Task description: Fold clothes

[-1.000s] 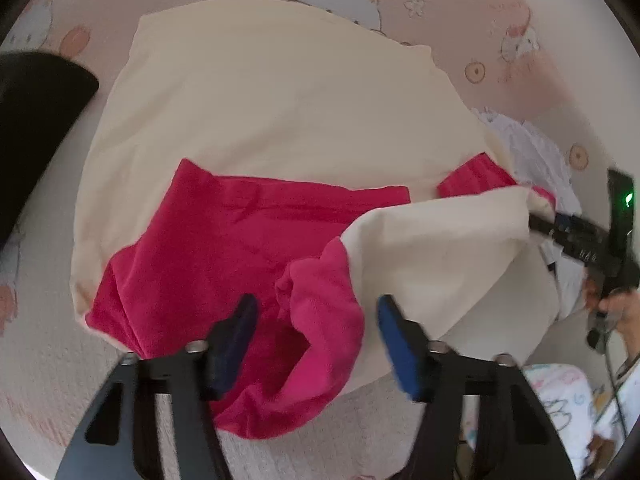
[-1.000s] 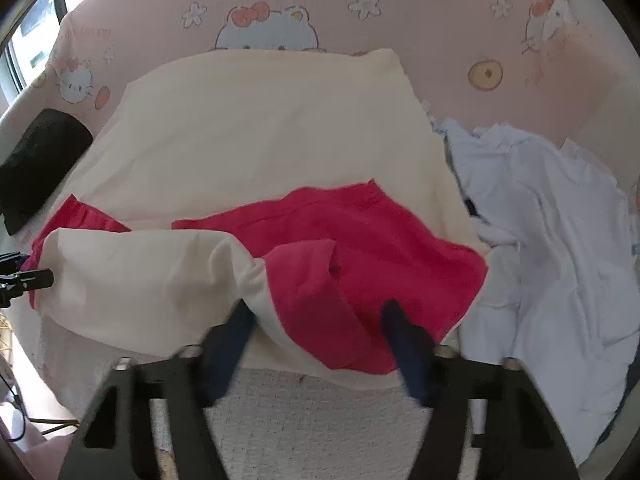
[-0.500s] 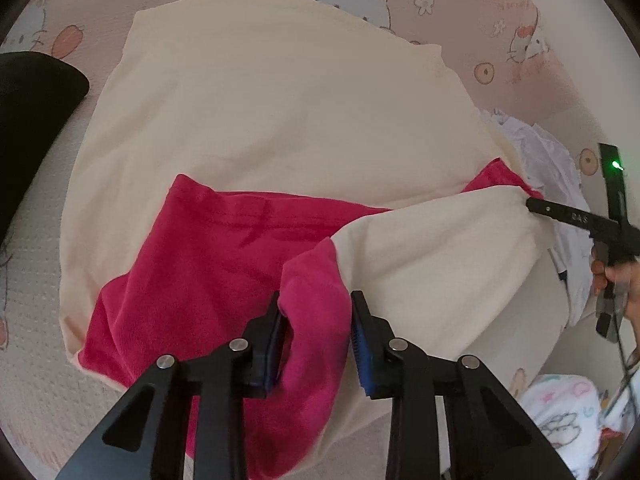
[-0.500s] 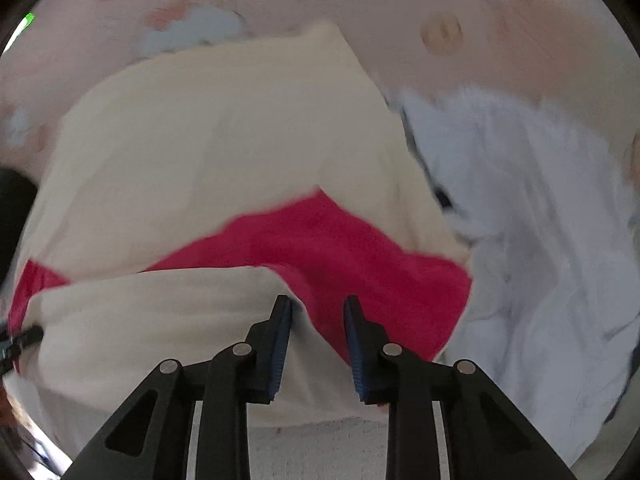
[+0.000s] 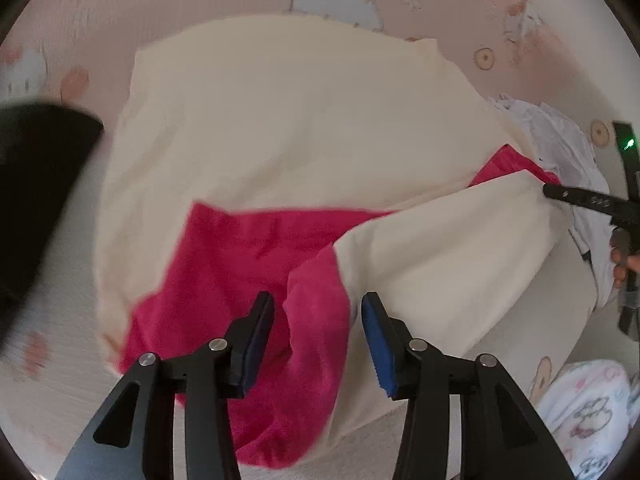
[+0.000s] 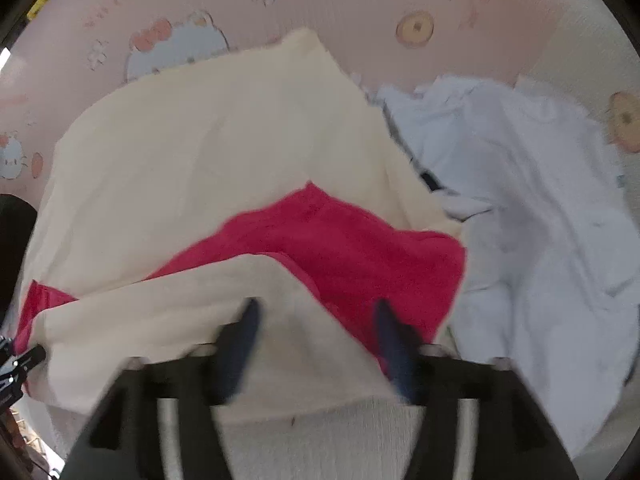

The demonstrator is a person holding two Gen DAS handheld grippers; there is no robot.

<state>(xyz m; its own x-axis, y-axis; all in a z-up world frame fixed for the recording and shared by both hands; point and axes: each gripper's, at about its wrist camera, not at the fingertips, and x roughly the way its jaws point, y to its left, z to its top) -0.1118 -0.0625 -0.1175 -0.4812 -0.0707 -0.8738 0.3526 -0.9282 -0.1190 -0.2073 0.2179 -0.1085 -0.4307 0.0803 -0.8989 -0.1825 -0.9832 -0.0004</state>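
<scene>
Here, a cream and magenta garment is spread across the middle of the left wrist frame, on a pink cartoon-printed sheet. Its cream body fills the upper centre, while a magenta panel is seen in the lower centre. A cream flap is folded over toward the right of the frame, with a magenta cuff hanging down at the bottom centre. In the right wrist view the same garment is seen from the other side, the magenta panel lying at centre right and the cream flap running to the lower left.

The left gripper is held with its jaws apart at the bottom centre, the magenta cuff hanging between them without being pinched. The right gripper is blurred at the bottom of its own frame; its jaws are also spread, over the edge of the cream flap, and nothing is clamped.

A heap of white clothes is piled just beside the garment at the right of the right wrist frame. A black object is seen at the left edge of the left wrist frame.
</scene>
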